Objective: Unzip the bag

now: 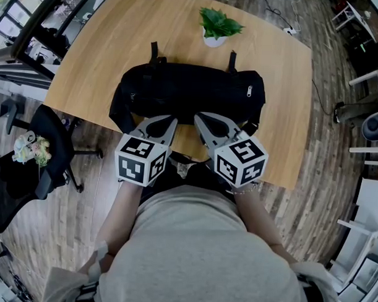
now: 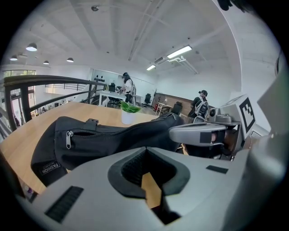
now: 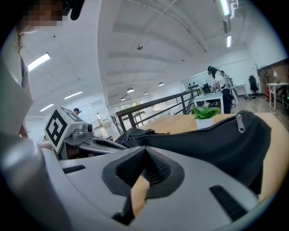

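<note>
A long black bag (image 1: 191,91) lies across the middle of the wooden table (image 1: 105,57), its zip closed. One metal zip pull (image 1: 250,90) hangs at the bag's right end, and a pocket zip pull (image 2: 68,137) shows near its left end. My left gripper (image 1: 171,120) and right gripper (image 1: 198,116) hover side by side at the bag's near side, tips just short of the fabric. Both are shut with nothing between the jaws. In the left gripper view the closed tips (image 2: 144,149) point at the bag (image 2: 113,137). The right gripper view shows the same (image 3: 145,149), with the bag (image 3: 216,140) ahead.
A small potted plant (image 1: 216,27) stands on the table behind the bag. A black office chair (image 1: 47,148) sits on the floor at the left. The table's near edge (image 1: 281,178) is close to the person's body. A dark railing (image 3: 149,106) and other people are far off.
</note>
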